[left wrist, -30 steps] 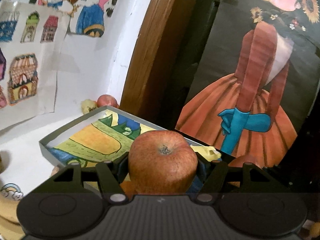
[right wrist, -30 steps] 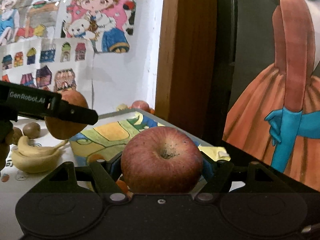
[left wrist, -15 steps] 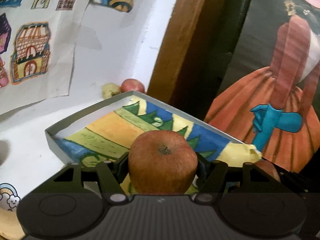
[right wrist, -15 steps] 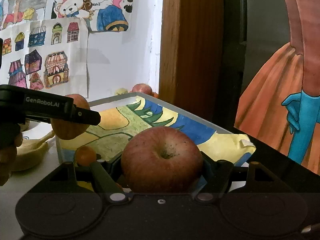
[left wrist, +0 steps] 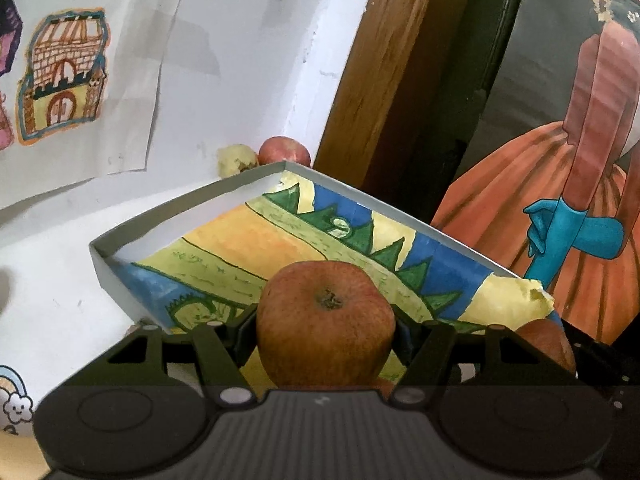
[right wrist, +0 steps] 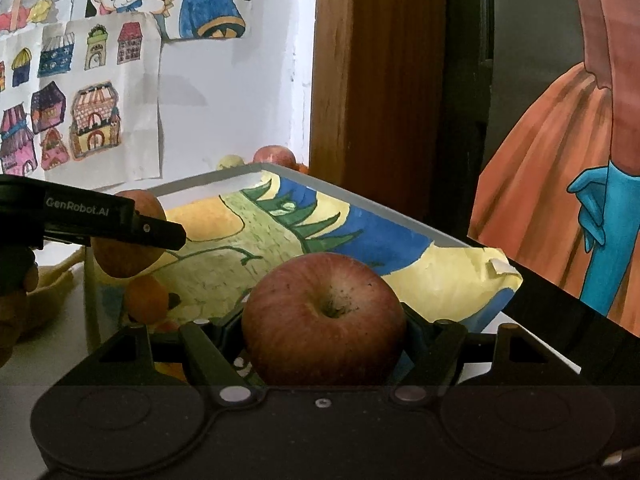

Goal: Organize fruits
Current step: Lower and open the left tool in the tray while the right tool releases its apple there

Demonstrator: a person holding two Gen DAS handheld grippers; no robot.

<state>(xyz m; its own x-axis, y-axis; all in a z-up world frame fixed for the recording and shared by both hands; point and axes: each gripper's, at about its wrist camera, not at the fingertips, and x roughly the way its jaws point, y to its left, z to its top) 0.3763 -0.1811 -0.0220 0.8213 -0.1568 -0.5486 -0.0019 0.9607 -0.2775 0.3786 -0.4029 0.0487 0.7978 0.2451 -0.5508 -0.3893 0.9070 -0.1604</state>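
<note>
My left gripper (left wrist: 326, 326) is shut on an orange-red apple (left wrist: 325, 322), held over the near corner of a shallow grey box (left wrist: 192, 204) lined with a coloured drawing. My right gripper (right wrist: 322, 320) is shut on a darker red apple (right wrist: 322, 316) above the box's (right wrist: 360, 200) near edge. In the right wrist view the left gripper (right wrist: 132, 232) with its apple (right wrist: 120, 256) shows at the left. A small orange fruit (right wrist: 146, 300) lies inside the box. Another apple (left wrist: 548, 344) peeks out at the lower right of the left wrist view.
A red apple (left wrist: 284, 151) and a pale yellow fruit (left wrist: 237, 159) lie behind the box against the white wall. Bananas (right wrist: 52, 288) rest left of the box. A wooden door frame (right wrist: 372, 72) and a large painting (right wrist: 560, 200) stand to the right.
Both grippers have moved forward and down over the box, each still holding its apple. The box now looks larger and closer in both views.
</note>
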